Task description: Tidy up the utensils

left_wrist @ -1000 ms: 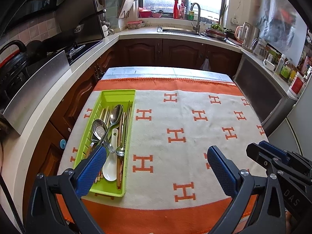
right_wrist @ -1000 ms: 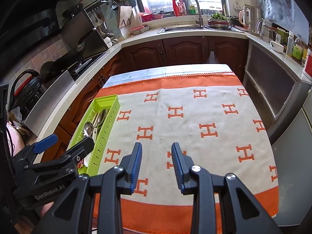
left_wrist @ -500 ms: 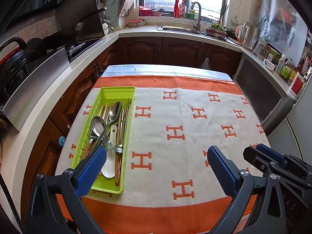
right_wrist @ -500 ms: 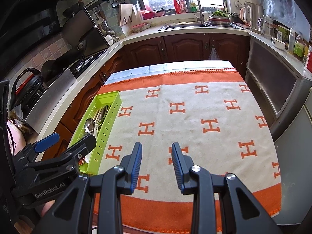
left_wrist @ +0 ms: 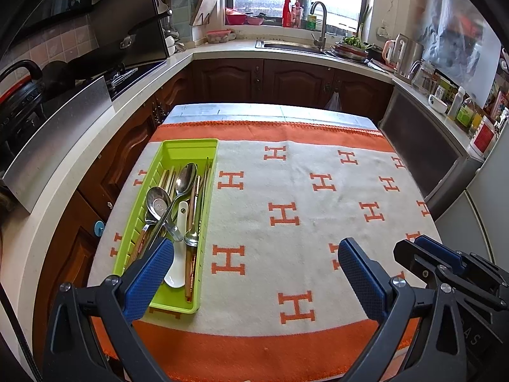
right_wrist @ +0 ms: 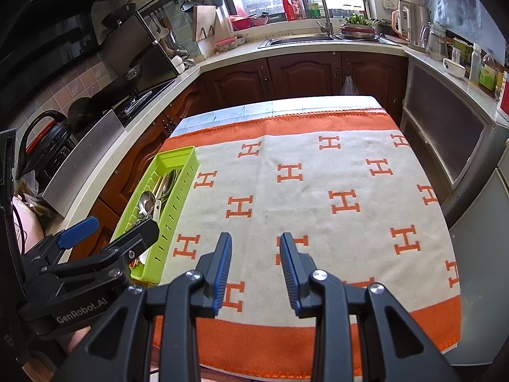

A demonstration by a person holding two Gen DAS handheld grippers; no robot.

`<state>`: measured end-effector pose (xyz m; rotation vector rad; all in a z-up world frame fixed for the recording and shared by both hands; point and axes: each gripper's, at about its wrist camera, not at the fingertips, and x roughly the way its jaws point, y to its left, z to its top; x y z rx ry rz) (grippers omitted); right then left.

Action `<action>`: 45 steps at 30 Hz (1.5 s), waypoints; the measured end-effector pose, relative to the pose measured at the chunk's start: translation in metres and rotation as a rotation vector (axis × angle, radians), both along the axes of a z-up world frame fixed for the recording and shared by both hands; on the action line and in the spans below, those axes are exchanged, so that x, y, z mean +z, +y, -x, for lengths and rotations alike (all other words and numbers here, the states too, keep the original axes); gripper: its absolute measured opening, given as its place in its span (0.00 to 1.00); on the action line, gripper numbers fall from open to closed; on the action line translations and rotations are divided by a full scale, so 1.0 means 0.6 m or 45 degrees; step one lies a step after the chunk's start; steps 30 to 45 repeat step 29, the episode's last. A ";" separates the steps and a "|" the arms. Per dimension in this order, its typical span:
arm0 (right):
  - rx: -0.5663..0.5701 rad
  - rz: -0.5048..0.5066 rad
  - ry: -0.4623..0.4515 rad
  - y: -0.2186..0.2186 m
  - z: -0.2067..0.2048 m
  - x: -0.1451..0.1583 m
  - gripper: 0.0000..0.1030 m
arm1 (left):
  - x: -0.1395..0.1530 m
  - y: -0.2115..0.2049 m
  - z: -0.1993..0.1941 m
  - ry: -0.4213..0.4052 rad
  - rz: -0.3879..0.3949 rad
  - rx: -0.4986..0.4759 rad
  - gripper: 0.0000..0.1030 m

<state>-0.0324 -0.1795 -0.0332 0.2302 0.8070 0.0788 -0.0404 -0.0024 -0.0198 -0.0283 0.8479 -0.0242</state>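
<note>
A lime-green utensil tray (left_wrist: 191, 142) lies lengthwise at the left side of the table. It holds metal spoons (left_wrist: 186, 175), a white ceramic spoon (left_wrist: 178, 254) and copper-coloured chopsticks (left_wrist: 191, 219). My left gripper (left_wrist: 253, 254) hovers above the near edge of the cloth, open wide and empty, its left pad over the tray's near end. My right gripper (right_wrist: 255, 248) hangs to the right of it, open with a narrower gap and nothing between the pads. In the right wrist view the tray (right_wrist: 187, 184) sits at the left, with the left gripper (right_wrist: 109, 230) in front of its near end.
An orange and cream cloth with H marks (left_wrist: 286, 216) covers the table. Dark wooden cabinets (left_wrist: 286, 79) and a counter with a sink (left_wrist: 296, 44) ring it. A stove (right_wrist: 136, 102) is at the left, a grey appliance (right_wrist: 451, 133) at the right.
Almost nothing: the table has crept slightly upward in both views, and both grippers keep the same opening.
</note>
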 end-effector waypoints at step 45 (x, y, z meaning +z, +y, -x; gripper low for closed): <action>-0.001 -0.009 0.011 0.000 0.004 -0.010 0.30 | -0.008 -0.003 -0.002 0.002 -0.006 -0.004 0.99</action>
